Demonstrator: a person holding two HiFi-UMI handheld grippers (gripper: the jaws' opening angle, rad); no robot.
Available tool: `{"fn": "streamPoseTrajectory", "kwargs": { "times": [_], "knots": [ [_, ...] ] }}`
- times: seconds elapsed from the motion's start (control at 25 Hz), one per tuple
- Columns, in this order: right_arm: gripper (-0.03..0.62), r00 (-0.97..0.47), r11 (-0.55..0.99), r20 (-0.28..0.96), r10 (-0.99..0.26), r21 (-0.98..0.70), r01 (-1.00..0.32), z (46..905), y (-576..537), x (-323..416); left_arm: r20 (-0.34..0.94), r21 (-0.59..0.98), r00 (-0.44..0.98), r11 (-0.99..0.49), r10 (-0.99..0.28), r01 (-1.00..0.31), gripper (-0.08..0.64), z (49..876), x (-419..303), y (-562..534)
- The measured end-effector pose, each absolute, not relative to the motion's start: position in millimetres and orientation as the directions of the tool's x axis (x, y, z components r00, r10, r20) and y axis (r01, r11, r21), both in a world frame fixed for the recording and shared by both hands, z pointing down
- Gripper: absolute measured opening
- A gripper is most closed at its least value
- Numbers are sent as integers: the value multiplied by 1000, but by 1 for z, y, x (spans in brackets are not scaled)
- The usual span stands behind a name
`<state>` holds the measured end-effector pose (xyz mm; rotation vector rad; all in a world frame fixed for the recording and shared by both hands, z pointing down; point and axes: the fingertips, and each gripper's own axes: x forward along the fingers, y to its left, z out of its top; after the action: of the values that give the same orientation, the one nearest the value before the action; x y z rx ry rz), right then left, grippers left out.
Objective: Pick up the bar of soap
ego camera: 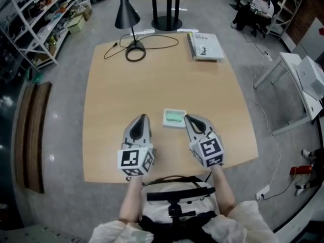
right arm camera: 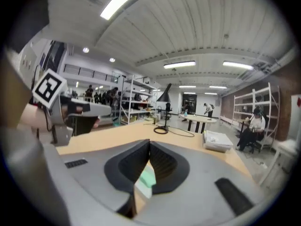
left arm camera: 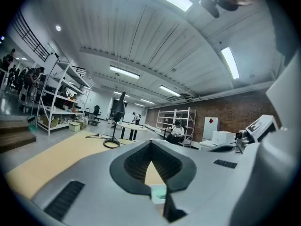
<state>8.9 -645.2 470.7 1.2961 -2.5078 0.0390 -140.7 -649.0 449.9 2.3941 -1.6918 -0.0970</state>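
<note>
Head view shows the left tongs (ego camera: 143,117) clenched and empty over the table (ego camera: 152,75), then the green bar of soap (ego camera: 175,116) in a white dish (ego camera: 166,122) just beside them, then the right tongs (ego camera: 188,118), also clenched on nothing. The soap is probably light, stiff and slippery, so its long sides seem the best place to grip. Its thickness is hard to judge, and each gripper view shows only a corner of it.
</note>
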Motion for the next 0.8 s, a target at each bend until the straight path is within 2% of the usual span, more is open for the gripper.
{"fn": "streamPoseTrajectory", "kwargs": {
  "times": [0.12,0.16,0.2,0.24,0.48,0.64,0.8],
  "knots": [
    [11,-505,652,451,-736,269,-709,512,-652,-4,107,235,338,-306,-935,-923,6,468,-141,-656],
    [33,-497,684,509,-703,291,-669,528,-654,-8,116,237,334,-301,-935,-924,6,471,-142,-659],
    [107,-486,716,567,-666,302,-629,544,-656,-11,123,240,329,-294,-936,-925,6,474,-143,-662],
    [143,-470,744,616,-632,313,-590,558,-658,-13,128,247,325,-287,-937,-925,6,477,-144,-664],
    [144,-382,845,765,-519,393,-361,609,-679,-24,163,253,303,-257,-939,-933,6,495,-151,-670],
    [144,-319,887,834,-449,374,-269,636,-686,-26,188,255,285,-234,-940,-938,6,505,-156,-668],
    [147,-241,897,866,-437,402,-183,652,-700,-25,191,261,273,-220,-943,-940,6,510,-162,-672]
  ]
}}
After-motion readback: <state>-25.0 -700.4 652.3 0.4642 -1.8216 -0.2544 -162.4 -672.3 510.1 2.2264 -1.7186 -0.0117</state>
